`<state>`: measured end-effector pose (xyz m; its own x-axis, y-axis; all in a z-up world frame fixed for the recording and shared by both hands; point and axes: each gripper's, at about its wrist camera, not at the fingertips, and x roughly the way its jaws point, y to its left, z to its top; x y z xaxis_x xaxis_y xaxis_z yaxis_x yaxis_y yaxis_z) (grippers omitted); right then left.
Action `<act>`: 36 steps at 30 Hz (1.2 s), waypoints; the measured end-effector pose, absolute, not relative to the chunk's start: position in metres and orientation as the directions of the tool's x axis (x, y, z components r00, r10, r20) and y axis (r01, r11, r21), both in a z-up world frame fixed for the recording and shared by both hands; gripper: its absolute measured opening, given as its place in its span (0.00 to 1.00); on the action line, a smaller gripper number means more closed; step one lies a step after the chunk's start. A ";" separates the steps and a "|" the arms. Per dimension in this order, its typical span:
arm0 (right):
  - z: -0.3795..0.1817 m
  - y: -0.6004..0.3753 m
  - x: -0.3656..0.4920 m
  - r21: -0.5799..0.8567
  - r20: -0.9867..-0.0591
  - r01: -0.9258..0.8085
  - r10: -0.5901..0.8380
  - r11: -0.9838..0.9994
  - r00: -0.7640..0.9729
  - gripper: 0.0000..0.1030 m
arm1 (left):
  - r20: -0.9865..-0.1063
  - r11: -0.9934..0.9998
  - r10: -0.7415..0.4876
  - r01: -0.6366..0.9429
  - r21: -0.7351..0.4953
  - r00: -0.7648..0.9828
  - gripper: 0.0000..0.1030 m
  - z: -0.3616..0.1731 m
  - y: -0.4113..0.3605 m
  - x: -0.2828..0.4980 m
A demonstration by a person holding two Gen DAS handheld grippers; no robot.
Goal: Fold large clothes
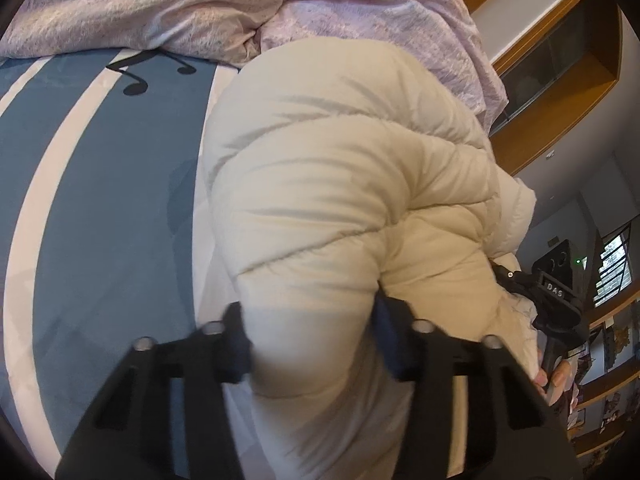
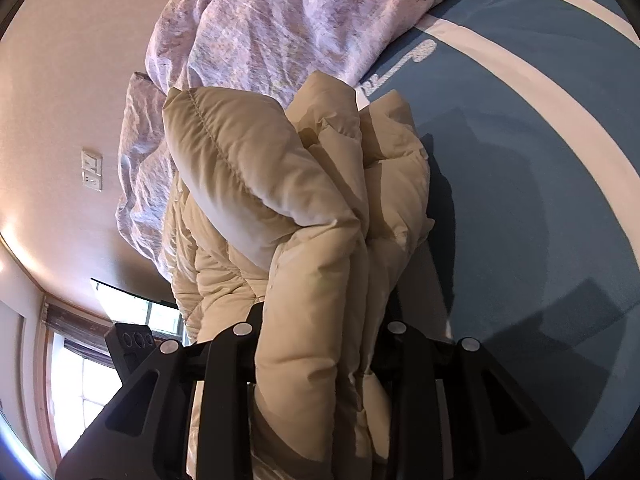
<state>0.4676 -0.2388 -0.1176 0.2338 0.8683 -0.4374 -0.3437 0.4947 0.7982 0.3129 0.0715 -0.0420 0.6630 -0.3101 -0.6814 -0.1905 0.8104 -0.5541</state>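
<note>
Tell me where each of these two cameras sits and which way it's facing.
Left wrist view: rides on the left claw, looking down along it at the cream puffer jacket on the blue striped bedsheet; the right claw and a hand's fingers show at right.
Right wrist view: rides on the right claw, looking down along the bunched jacket toward the pink duvet; part of the other claw unit shows lower left.
Shared: jacket, bedsheet, duvet.
</note>
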 end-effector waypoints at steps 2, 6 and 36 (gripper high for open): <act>-0.112 -0.233 0.467 0.799 -0.431 -0.355 0.874 0.486 0.226 0.28 | -0.669 0.801 -0.314 -0.190 -0.568 0.674 0.32 -0.038 0.077 0.310; -0.095 -0.207 0.463 0.796 -0.408 -0.401 0.891 0.453 0.198 0.27 | -0.655 0.806 -0.287 -0.194 -0.560 0.699 0.29 -0.026 0.092 0.301; -0.114 -0.044 0.479 0.745 -0.482 -0.469 0.869 0.474 0.112 0.35 | -0.715 0.870 0.060 -0.388 -0.304 0.696 0.36 -0.021 0.213 0.296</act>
<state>0.4788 -0.0443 -0.1144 0.1122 0.8687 -0.4824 -0.4692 0.4742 0.7449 0.2963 0.2126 -0.0210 0.6961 0.0603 -0.7154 -0.3877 0.8703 -0.3038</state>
